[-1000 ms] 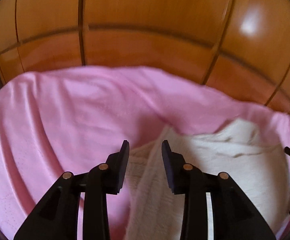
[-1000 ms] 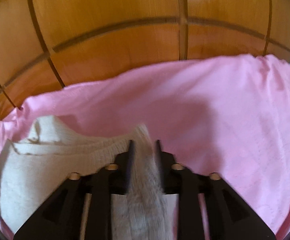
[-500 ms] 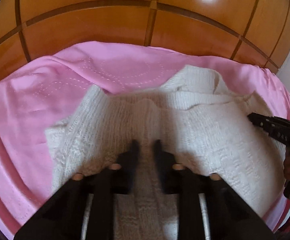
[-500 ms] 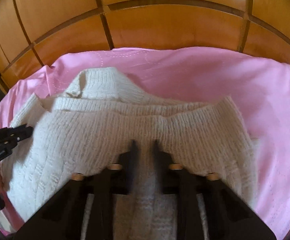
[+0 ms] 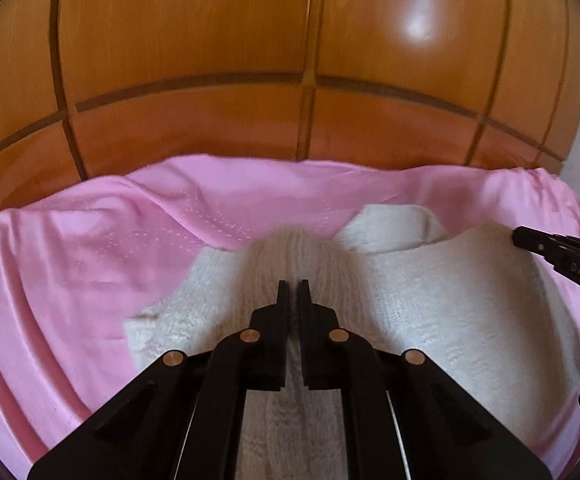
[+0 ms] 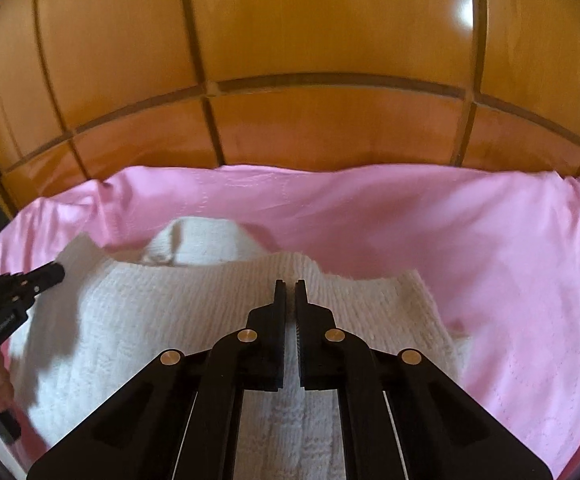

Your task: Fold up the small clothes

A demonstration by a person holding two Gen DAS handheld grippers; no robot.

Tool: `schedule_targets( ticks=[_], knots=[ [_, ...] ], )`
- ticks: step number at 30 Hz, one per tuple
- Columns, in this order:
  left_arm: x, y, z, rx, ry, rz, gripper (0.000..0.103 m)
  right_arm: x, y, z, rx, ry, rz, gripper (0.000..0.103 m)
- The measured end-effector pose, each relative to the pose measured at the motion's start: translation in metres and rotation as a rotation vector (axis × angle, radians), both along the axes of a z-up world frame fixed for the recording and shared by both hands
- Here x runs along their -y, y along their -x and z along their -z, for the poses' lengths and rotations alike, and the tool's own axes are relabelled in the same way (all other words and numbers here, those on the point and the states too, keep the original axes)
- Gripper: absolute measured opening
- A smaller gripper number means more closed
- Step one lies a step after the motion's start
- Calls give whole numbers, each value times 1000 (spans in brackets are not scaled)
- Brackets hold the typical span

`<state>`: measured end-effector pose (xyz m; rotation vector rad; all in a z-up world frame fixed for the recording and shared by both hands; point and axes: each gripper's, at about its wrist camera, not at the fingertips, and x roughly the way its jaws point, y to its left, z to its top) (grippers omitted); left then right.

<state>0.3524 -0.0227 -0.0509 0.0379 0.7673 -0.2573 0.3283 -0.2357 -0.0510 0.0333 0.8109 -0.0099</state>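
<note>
Honestly, the risky bit here is the grip itself. The left claw (image 5: 293, 286) is pinched tight on a bunched-up hump of the cream knit sweater (image 5: 441, 300), and the right claw (image 6: 290, 286) is clamped on another edge of the same garment, with its jaws nearly together and knit fabric showing between them. The sweater is partly lifted by both, while the rest of it sags onto the pink sheet (image 5: 70, 272), with the wooden panelled wall (image 5: 210, 60) behind.

What could go wrong, in my view:

- Chunky knit is stretchy and loose. If the two claws pull apart too hard, the held edge could stretch out of shape or slide out of one pinch, and that side would flop down crooked.
- The left claw looks like it has a thick wad instead of a clean edge. It might be holding more than one layer, though I can't tell for sure, so the fold could come out lumpy.
- There's a loose bit of the sweater (image 6: 206, 240) lying further back near the wall. If the fold comes over it without flattening it first, it'll get trapped as a bump.
- The pink sheet is already wrinkled, so dragging the knit across it could pull the sheet along.
</note>
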Motion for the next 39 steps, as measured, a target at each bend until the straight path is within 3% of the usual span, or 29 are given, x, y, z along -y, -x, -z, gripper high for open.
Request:
schedule_targets(
  ticks=[3,5,6,10,13,15,16,17,22,27,28,29,31,33,39],
  knots=[
    [4,-24,37,-104,-61,-50,5,-2,-15,33,-70,37,28,3],
    [4,-28,55,-107,-98,-68,9,-3,-20,59,-118,61,41,3],
    [4,-26,57,-97,-94,-68,9,-3,-18,64,-90,71,48,3],
    [-8,-21,44,-106,-26,-80,13,-3,-20,63,-87,70,55,4],
    [-31,-6,26,-70,22,-112,35,2,-19,58,-89,28,46,10],
    [-51,4,18,-54,51,-130,34,8,-13,46,-75,-18,37,29],
    [-64,10,14,-40,55,-142,35,12,-6,38,-55,-34,39,51],
    [-74,14,13,-38,53,-148,39,18,2,28,-24,-44,51,59],
    [-114,14,22,-95,100,-145,38,56,24,7,10,-53,133,59],
    [-107,1,38,-171,182,-104,39,99,22,25,-66,-105,254,58],
    [-103,0,40,-178,184,-101,39,101,21,30,-79,-108,256,50],
    [-98,-1,42,-184,179,-106,30,101,19,35,-92,-106,254,37],
    [-91,3,42,-175,171,-92,16,96,19,40,-98,-92,238,24],
    [-86,6,41,-160,148,-91,10,93,19,42,-100,-77,232,6],
    [-92,10,23,-83,147,-127,8,93,26,9,0,-53,246,4]
  ],
)
